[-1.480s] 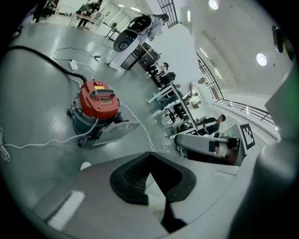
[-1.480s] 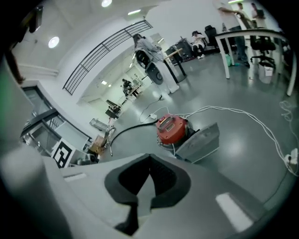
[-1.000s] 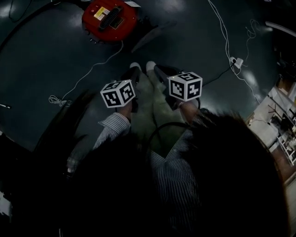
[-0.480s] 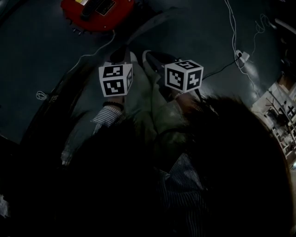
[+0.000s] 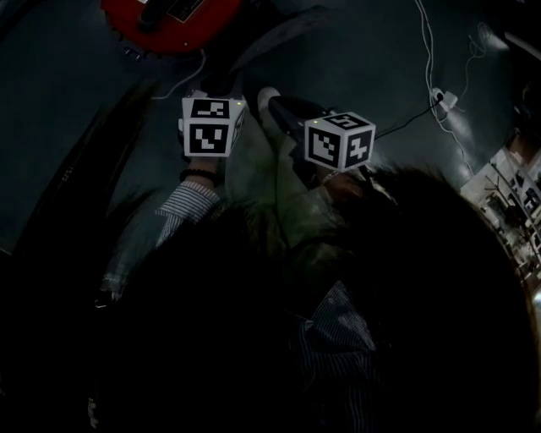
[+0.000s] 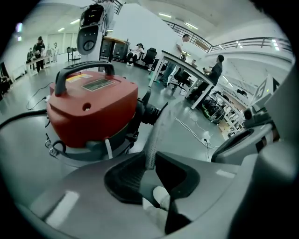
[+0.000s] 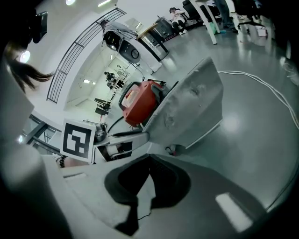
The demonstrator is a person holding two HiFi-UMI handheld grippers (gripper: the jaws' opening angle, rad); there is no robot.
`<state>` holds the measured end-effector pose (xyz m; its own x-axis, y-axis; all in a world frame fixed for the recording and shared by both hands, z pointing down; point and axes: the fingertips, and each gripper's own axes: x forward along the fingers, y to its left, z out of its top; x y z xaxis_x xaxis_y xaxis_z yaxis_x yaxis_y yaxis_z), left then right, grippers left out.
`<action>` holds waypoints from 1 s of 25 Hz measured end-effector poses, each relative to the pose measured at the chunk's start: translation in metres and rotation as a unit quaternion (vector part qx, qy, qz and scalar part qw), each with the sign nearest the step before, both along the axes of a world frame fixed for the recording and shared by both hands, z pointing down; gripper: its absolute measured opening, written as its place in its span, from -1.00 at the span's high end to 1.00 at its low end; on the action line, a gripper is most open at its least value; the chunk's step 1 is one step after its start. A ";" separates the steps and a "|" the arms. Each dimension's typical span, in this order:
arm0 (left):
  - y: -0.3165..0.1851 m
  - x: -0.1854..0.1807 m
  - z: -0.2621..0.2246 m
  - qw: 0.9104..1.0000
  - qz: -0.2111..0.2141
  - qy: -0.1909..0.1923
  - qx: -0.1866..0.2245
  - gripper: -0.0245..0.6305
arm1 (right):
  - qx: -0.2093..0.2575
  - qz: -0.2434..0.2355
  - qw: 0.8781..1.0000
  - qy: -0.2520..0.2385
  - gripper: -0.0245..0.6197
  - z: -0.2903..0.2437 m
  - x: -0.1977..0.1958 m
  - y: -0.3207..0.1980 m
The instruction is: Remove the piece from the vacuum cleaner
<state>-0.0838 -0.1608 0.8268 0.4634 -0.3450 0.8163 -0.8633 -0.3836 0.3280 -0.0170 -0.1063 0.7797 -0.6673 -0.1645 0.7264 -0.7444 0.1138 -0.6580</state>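
The red vacuum cleaner stands on the dark floor just ahead of both grippers. A grey piece runs from its side port toward me. My left gripper is close to the vacuum and its jaws are opening. The thin edge of the grey piece shows in the narrow gap at their tips. My right gripper has its tips together just short of the piece's lower edge, with nothing seen between them. In the head view only the marker cubes show; the jaws are hidden.
A person's white shoes stand under the grippers. White cables and a power strip lie on the floor to the right. A black hose leaves the vacuum on the left. Desks and people are far behind.
Both grippers have moved forward toward the vacuum, which now sits at the top edge of the head view. The left cube has turned to show another face.
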 end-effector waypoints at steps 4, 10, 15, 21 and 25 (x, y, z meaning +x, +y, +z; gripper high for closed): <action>0.004 0.006 -0.004 1.000 0.009 0.016 -0.009 0.72 | -0.001 0.003 1.000 0.000 0.92 -0.002 0.004 0.003; 0.011 0.016 -0.013 0.999 0.023 0.036 -0.012 0.79 | 0.000 0.012 1.000 -0.011 0.92 -0.010 0.003 0.003; 0.023 0.033 -0.023 0.997 0.043 0.066 -0.014 0.82 | 0.001 0.013 1.000 -0.014 0.92 -0.016 0.007 0.007; 0.049 0.066 -0.046 0.994 0.060 0.094 -0.004 0.83 | 0.001 0.025 1.000 -0.011 0.92 -0.028 0.022 0.011; 0.066 0.071 -0.058 0.993 0.023 0.109 -0.027 0.83 | 0.012 0.030 0.999 -0.005 0.92 -0.045 0.035 0.009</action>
